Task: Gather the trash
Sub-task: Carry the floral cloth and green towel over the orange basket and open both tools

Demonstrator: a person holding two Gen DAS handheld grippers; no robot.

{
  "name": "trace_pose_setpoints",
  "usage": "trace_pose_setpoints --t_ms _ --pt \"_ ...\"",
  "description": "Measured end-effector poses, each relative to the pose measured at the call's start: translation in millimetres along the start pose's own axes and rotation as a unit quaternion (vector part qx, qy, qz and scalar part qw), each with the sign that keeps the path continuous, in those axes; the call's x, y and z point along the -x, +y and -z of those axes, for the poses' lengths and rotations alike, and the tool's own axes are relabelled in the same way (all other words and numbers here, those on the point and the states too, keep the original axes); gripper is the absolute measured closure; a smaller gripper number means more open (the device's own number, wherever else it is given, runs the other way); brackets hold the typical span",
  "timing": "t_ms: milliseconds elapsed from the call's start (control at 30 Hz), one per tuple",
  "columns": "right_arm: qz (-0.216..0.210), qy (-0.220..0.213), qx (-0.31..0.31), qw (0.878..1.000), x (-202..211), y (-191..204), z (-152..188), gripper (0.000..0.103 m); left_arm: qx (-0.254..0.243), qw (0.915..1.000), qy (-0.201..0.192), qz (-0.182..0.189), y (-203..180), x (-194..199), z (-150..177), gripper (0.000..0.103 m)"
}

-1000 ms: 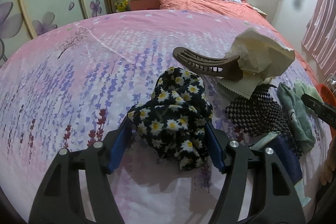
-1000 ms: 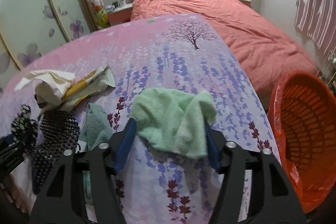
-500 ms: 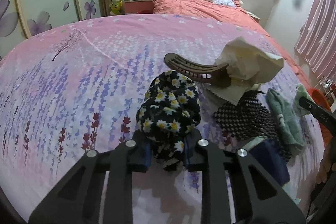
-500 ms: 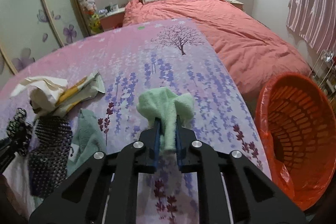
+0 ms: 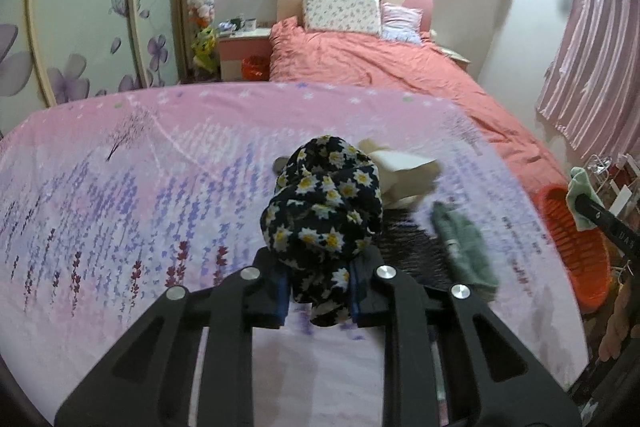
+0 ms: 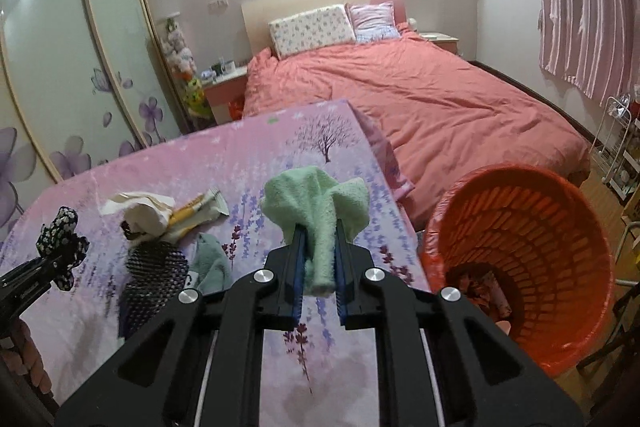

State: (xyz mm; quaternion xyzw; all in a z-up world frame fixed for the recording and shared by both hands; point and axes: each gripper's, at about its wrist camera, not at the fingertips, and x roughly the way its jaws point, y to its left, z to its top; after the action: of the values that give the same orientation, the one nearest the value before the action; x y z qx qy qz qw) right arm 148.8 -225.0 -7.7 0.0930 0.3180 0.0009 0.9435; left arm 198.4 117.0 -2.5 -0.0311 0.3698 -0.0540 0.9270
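Left gripper (image 5: 318,293) clamps a black daisy-print cloth (image 5: 324,215), bunched upright above the pink floral cloth-covered surface (image 5: 120,187). Right gripper (image 6: 318,277) pinches a mint-green towel (image 6: 316,215), its long axis running along the fingers, the free end flopping outward. Beside it lie crumpled paper (image 6: 140,213), a wrapper (image 6: 200,215), a black mesh piece (image 6: 154,267) and a second green cloth (image 6: 210,263) (all clear of both grips). An orange basket (image 6: 528,255) stands right of the surface.

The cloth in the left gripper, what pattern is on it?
Black cloth printed with white, yellow-centred daisies; clearest in the left wrist view.
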Motion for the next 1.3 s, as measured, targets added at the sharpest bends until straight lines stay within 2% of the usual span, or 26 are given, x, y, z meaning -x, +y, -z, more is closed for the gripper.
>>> trace_pose_setpoints --t_ms 300,667,1033,1300 --pt "0.013 -0.038 -0.010 0.999 37.7 -23.4 1.4 0.090 -0.034 0.9984 -0.022 0.041 -59.4 31.3 -11.3 0.081" --pt "0.036 -0.075 -0.035 0.996 67.9 -67.1 3.5 0.090 -0.077 0.9926 -0.026 0.090 -132.1 38.1 -11.2 0.081" --pt "0.057 -0.087 -0.063 0.993 74.0 -113.1 4.0 0.090 -0.114 0.9823 -0.011 0.148 -205.5 27.9 -6.3 0.081" --pt "0.067 -0.081 -0.093 0.990 65.7 -152.6 5.9 0.090 -0.138 0.9693 0.014 0.203 -277.1 6.4 4.1 0.080"
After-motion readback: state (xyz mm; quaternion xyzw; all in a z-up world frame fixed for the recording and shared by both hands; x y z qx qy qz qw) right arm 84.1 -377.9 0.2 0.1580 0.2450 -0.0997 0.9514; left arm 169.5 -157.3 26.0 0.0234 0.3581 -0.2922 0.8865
